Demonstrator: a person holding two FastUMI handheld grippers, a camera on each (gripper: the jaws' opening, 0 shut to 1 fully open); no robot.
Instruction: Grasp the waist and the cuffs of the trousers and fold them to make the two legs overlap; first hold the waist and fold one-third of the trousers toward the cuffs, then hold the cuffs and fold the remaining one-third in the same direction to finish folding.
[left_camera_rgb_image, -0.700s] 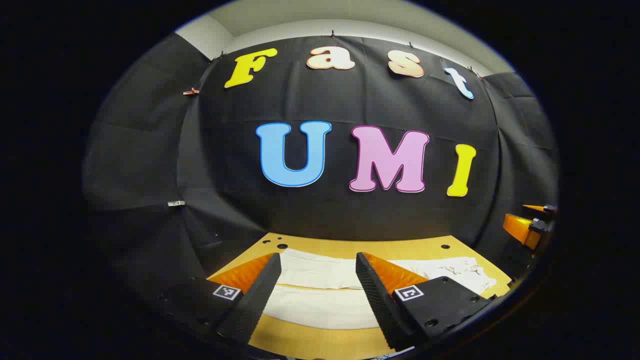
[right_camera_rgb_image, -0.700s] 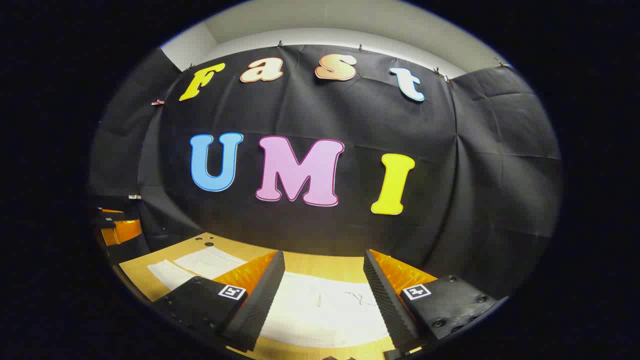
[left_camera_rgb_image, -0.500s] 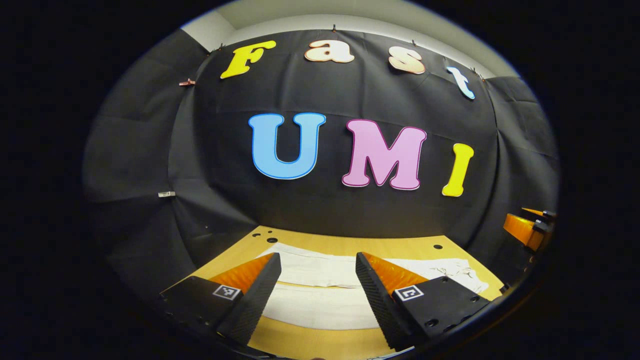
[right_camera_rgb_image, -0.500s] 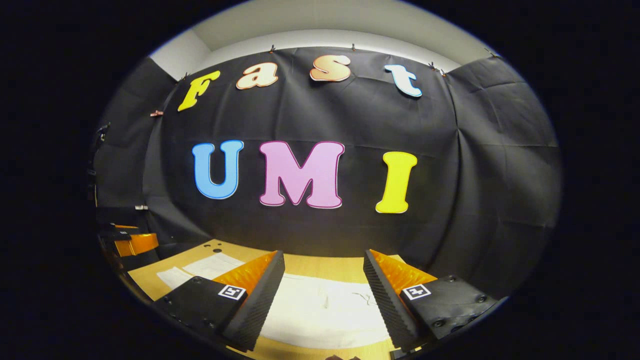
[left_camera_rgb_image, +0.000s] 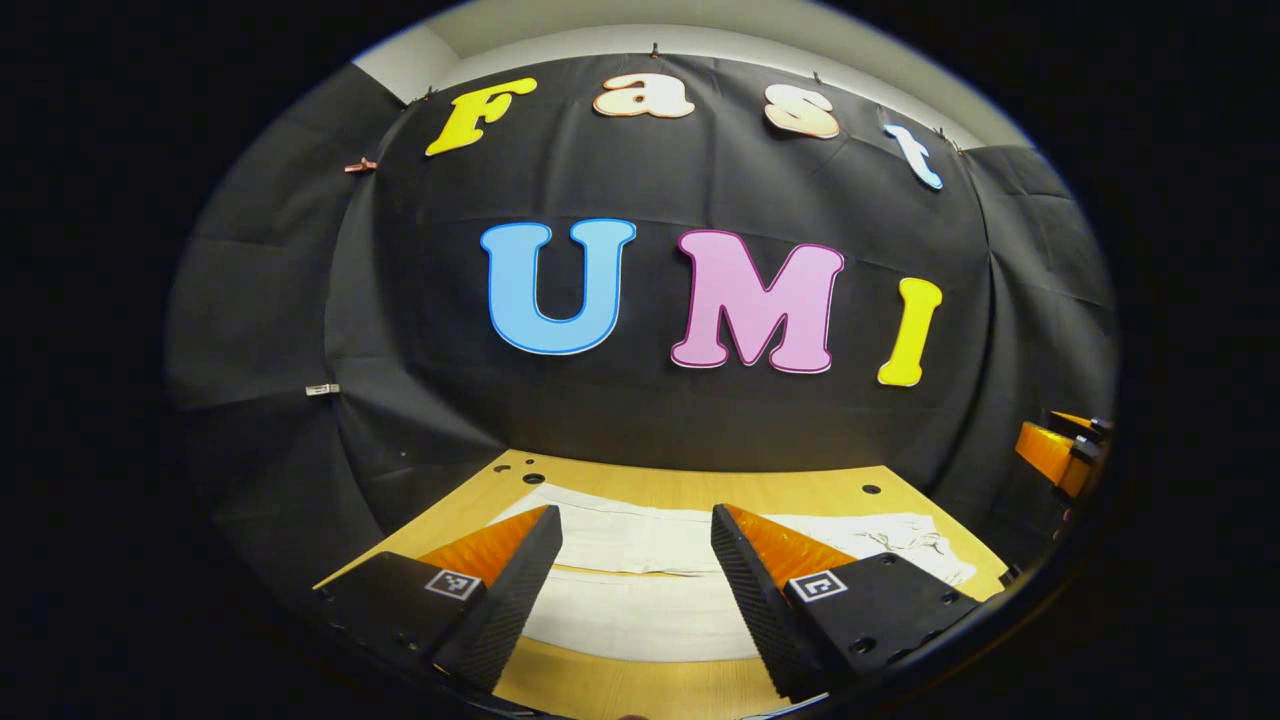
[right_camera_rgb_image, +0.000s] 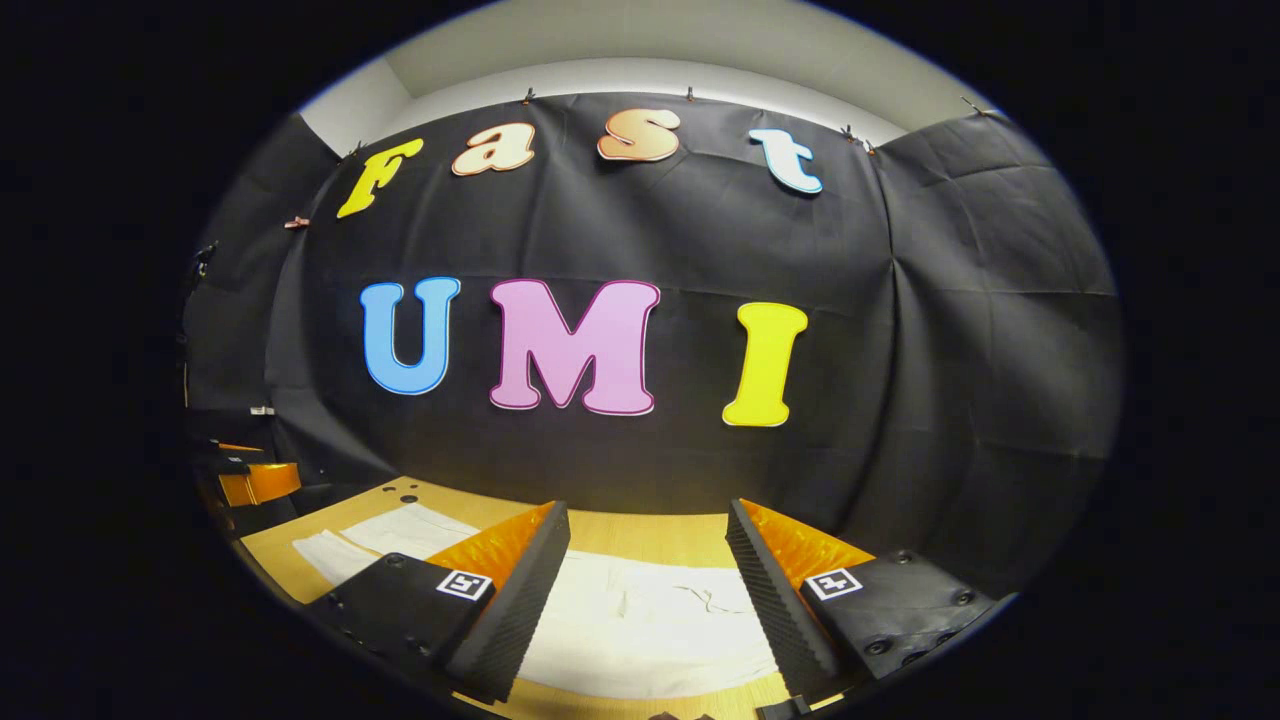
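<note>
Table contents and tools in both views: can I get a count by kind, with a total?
Trousers: 1, white, lying flat
Table: 1, wooden
Grippers: 2, left gripper and right gripper, both with jaws apart above the cloth
Total: 4

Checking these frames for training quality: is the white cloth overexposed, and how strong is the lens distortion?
Left gripper view: trousers bright, seams still readable; wooden table bows with fisheye curvature. Right gripper view: trousers nearly washed out between the open tongs; the table's edges curve. Both sharp, corners dim.
</note>
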